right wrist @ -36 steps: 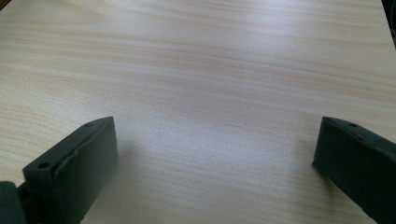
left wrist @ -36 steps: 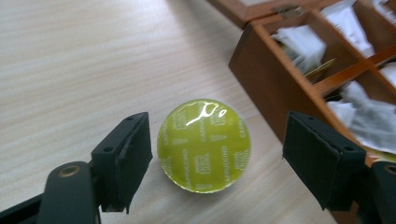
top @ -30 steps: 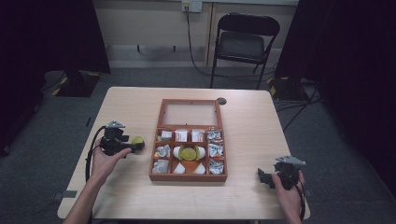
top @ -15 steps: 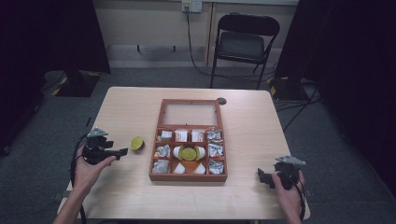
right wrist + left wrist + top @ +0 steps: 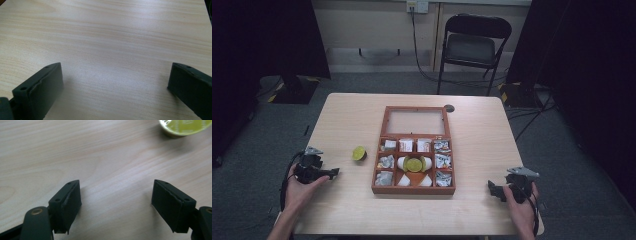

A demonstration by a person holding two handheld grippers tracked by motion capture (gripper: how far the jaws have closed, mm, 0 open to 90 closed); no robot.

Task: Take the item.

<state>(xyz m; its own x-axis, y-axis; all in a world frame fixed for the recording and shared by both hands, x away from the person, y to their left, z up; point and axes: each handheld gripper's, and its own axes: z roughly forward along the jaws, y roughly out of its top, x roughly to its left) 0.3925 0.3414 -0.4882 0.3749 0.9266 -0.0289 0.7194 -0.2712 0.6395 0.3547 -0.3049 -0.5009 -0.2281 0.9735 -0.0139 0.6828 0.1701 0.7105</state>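
While left tool (image 5: 331,173) gapes empty | green capsule (image 5: 359,153) lies apart, ahead | right tool (image 5: 493,189) open

From my left gripper view, the green capsule (image 5: 184,127) is cut off by the top edge. In the high view, the wrapped packets (image 5: 442,145) in the wooden box (image 5: 379,150) are too small to read.
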